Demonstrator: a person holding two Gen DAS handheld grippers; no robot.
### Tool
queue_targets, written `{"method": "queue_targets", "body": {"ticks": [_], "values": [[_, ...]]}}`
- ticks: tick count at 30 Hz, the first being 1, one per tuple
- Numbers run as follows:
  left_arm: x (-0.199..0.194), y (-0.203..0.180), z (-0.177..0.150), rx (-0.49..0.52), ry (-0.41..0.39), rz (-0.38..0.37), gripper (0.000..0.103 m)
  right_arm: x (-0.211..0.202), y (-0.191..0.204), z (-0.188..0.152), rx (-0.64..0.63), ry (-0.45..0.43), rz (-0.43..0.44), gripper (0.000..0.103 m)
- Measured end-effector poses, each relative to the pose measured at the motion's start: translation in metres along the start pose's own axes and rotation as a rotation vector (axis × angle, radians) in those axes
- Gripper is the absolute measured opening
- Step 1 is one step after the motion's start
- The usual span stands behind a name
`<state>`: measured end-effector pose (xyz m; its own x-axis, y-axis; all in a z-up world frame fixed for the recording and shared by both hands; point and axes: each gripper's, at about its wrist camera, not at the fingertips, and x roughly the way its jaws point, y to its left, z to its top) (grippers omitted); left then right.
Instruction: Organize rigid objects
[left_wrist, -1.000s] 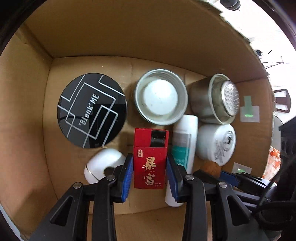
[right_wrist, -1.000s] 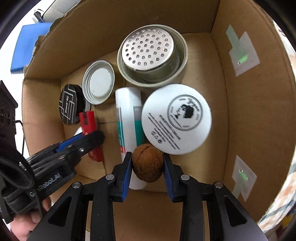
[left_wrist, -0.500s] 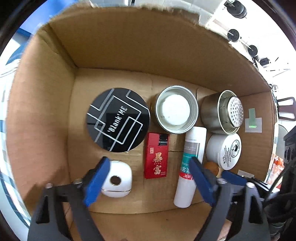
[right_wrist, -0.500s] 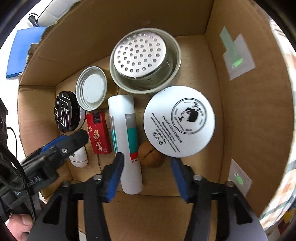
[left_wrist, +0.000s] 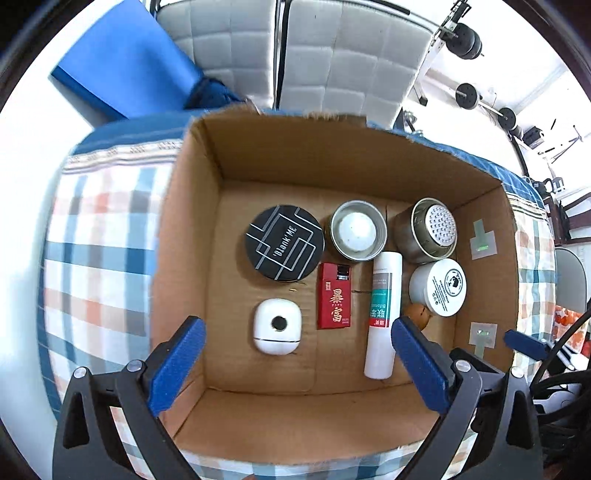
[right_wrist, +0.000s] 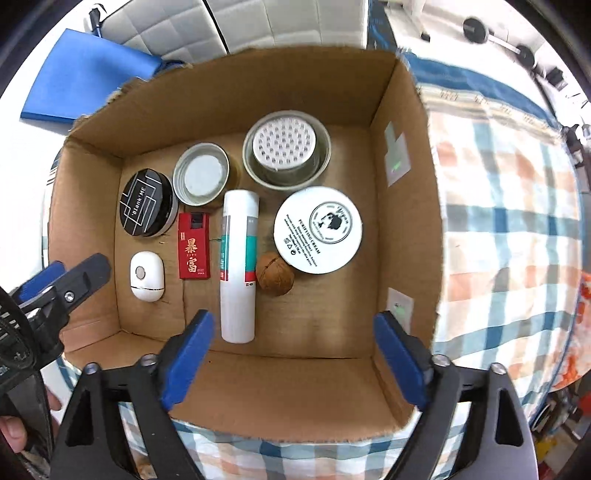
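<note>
An open cardboard box holds a black round "Blank ME" compact, a metal lid, a steel strainer cup, a white cream jar, a white tube, a red pack, a white rounded case and a walnut. My left gripper is open and empty above the box's near edge. My right gripper is open and empty there too.
The box sits on a plaid cloth. A blue mat and a white padded panel lie beyond. Gym equipment stands at the far right. The left gripper also shows at the left of the right wrist view.
Left gripper let go of the red pack and right gripper let go of the walnut. Both opened wide and pulled up and back out of the box.
</note>
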<state>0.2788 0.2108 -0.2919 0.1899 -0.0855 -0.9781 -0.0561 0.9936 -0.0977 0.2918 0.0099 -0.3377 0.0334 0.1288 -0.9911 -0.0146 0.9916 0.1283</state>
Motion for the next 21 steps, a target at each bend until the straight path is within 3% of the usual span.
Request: {"method": "queue_targets", "body": {"ticks": [5, 15, 21], "values": [[-0.014, -0.006, 0.0, 0.007, -0.044, 0.028, 0.103, -0.014, 0.01, -0.004, -0.013, -0.073, -0.033, 0.101], [-0.048, -0.018, -0.02, 0.023, -0.089, 0.022, 0.103, -0.029, 0.011, -0.031, -0.016, -0.104, -0.02, 0.101], [-0.098, -0.028, -0.039, 0.036, -0.187, 0.034, 0.103, -0.063, 0.005, -0.054, -0.021, -0.152, 0.011, 0.101]]}}
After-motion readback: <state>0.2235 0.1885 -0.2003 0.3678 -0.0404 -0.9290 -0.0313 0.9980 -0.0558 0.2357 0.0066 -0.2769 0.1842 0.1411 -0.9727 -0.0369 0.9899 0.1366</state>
